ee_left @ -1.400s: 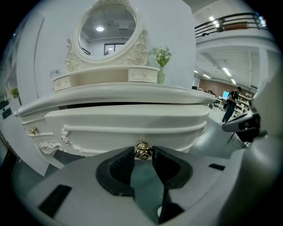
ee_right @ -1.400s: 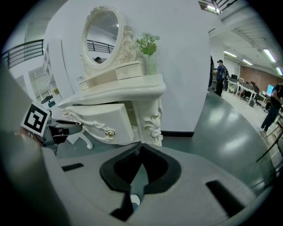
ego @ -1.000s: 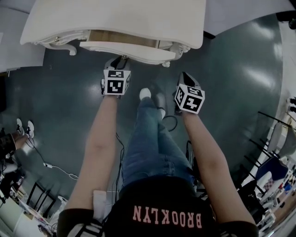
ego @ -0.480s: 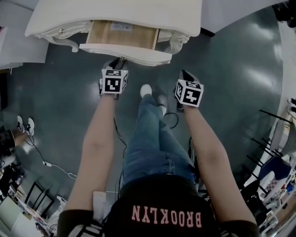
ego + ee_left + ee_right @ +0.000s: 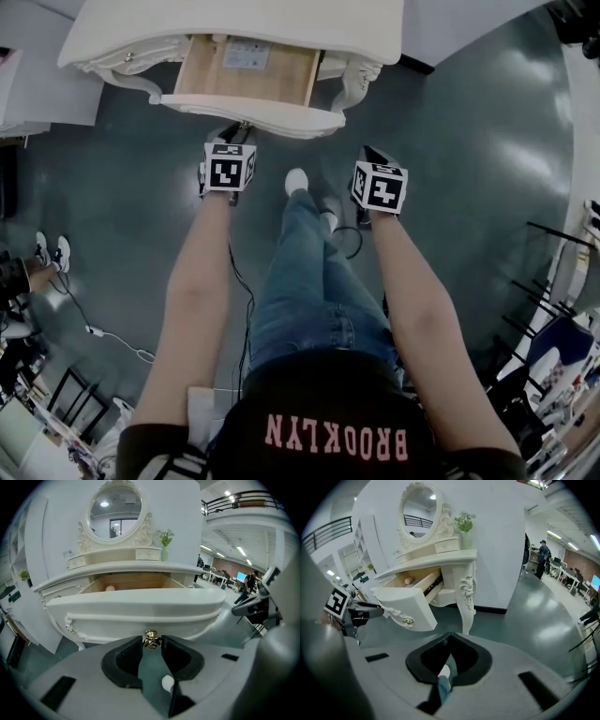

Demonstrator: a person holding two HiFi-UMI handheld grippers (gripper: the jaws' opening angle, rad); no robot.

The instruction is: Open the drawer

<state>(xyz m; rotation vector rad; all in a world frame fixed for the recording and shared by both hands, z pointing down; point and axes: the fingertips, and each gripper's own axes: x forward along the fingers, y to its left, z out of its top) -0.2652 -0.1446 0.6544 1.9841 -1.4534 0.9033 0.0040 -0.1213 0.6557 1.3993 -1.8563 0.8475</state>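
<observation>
Jaws of the left gripper (image 5: 151, 638) were clamped on the little gold knob (image 5: 151, 642) at the middle of the drawer (image 5: 136, 604) front. The drawer stuck well out from under the desk (image 5: 122, 567) top, with its wooden inside showing. The right gripper (image 5: 449, 637) had its jaws closed on nothing, out in front of the desk's carved right leg (image 5: 465, 597) and clear of the drawer.

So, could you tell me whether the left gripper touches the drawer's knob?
Touching. The left gripper view shows the left gripper pinching the gold knob, jaw tips against both its sides.
</observation>
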